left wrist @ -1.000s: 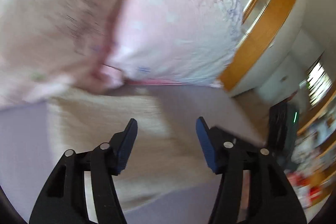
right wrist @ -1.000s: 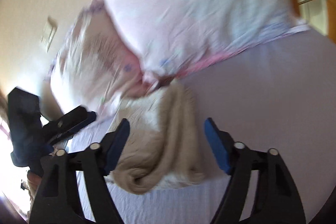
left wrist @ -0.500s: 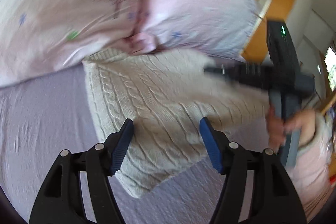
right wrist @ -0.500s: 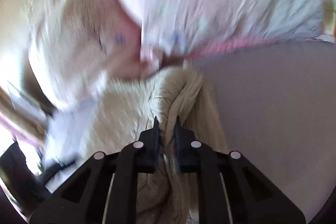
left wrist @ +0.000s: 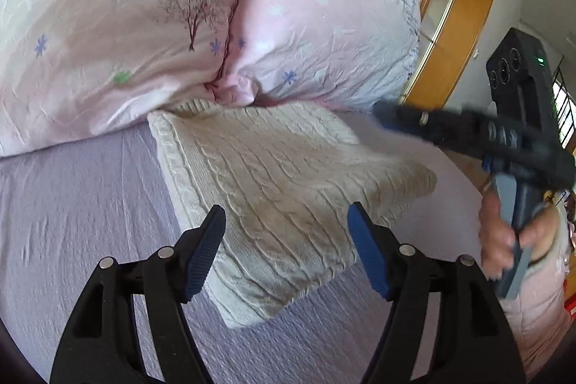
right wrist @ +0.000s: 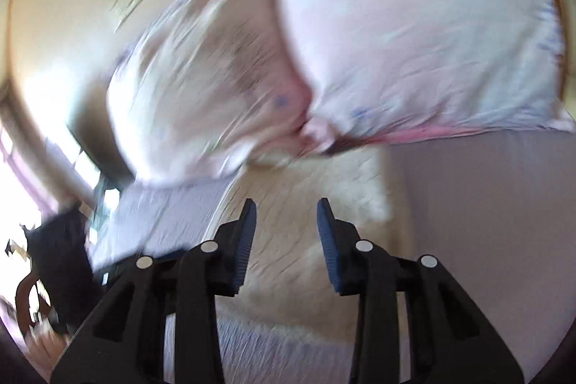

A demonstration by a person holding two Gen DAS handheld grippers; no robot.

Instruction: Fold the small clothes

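A cream cable-knit sweater (left wrist: 273, 189) lies folded on the lilac bed sheet (left wrist: 82, 211), its far edge against two pink pillows. My left gripper (left wrist: 286, 229) is open and empty, hovering over the sweater's near part. My right gripper (right wrist: 286, 215) is open and empty above the sweater (right wrist: 295, 240) in its own blurred view. In the left wrist view the right gripper (left wrist: 388, 117) shows blurred at the sweater's far right corner, held by a hand (left wrist: 504, 233).
Two pink patterned pillows (left wrist: 144, 24) lie at the head of the bed. A wooden frame (left wrist: 450, 24) and white wall stand beyond at right. The bed sheet (right wrist: 486, 222) extends right of the sweater in the right wrist view.
My right gripper was shut on a bunched part of the sweater half a second ago; it has now opened and the sweater lies flatter. The left gripper stayed open over it.
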